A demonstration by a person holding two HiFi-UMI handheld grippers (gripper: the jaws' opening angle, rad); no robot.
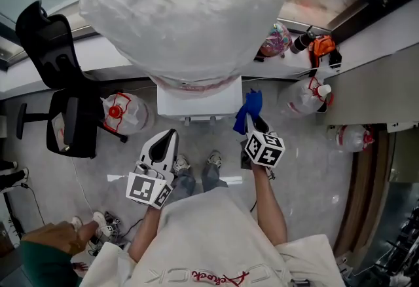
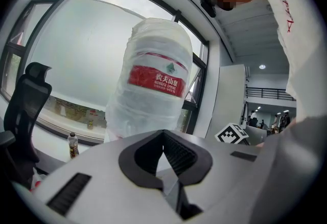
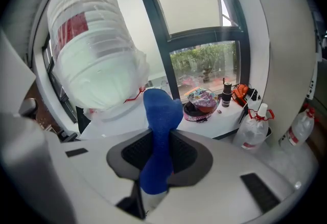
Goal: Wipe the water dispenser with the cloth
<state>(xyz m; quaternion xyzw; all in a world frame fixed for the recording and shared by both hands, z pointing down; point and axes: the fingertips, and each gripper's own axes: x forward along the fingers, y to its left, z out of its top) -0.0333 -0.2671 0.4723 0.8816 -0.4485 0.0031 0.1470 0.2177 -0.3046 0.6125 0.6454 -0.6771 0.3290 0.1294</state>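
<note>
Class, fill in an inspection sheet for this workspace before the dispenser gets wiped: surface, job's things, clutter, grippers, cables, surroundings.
Surface: grey floor.
Job's things: dispenser under a wrapped bottle; blue cloth near its front corner.
Clutter: three spare bottles on the floor; bowl on the sill.
Grippers: right gripper shut on cloth; left gripper shut, empty.
Cables: thin lead on floor, left side.
Surroundings: chair, window, another person's hand.

White left claw, right claw; white shirt.
</note>
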